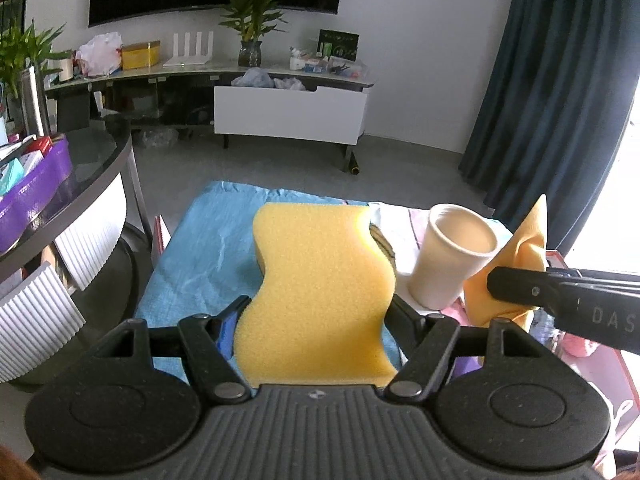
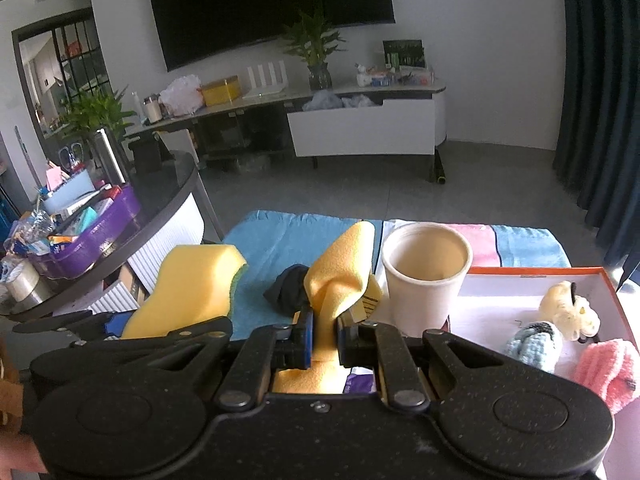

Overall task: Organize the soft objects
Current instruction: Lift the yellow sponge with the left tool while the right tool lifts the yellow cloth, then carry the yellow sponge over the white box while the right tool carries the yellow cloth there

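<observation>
Left gripper: clamped on wavy yellow foam sponge, held ahead between its fingers. Right gripper: pinching crumpled yellow cloth; cream paper cup just right of its fingertips.

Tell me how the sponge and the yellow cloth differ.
The sponge is a thick block with wavy edges; the cloth is thin and crumpled. The left gripper clamps the sponge wide across its waist; the right gripper pinches the cloth nearly closed. Both are yellow, soft and held up.
</observation>
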Available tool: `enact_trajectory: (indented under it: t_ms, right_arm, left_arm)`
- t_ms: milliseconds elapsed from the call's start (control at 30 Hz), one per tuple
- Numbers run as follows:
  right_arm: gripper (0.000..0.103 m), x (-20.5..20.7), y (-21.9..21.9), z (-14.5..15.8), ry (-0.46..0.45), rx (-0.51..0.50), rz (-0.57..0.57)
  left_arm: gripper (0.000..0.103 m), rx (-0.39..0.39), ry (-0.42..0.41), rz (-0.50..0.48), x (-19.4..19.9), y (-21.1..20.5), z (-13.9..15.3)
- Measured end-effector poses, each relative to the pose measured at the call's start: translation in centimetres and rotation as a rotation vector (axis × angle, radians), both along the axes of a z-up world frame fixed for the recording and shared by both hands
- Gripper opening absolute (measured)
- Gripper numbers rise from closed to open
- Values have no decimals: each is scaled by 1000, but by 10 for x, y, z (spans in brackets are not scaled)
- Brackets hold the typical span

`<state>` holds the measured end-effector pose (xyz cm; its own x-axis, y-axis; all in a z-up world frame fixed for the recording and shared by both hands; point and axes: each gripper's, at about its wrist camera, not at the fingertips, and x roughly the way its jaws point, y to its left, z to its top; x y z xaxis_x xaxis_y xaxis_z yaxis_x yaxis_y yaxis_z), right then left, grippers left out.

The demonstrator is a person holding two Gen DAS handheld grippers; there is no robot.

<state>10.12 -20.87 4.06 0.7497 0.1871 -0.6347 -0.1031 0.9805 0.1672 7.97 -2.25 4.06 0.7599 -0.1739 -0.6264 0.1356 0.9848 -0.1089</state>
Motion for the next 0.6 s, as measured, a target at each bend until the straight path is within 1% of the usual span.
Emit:
enact_trajectory:
  t_ms: [233, 600]
  right_arm:
    - [14, -22, -13, 9, -35, 5, -14]
    - [14, -42, -39, 20, -74, 23, -60]
  left_arm:
    - [73, 9, -24, -28, -8, -14, 8]
    - [73, 27, -38, -76, -12, -37, 11]
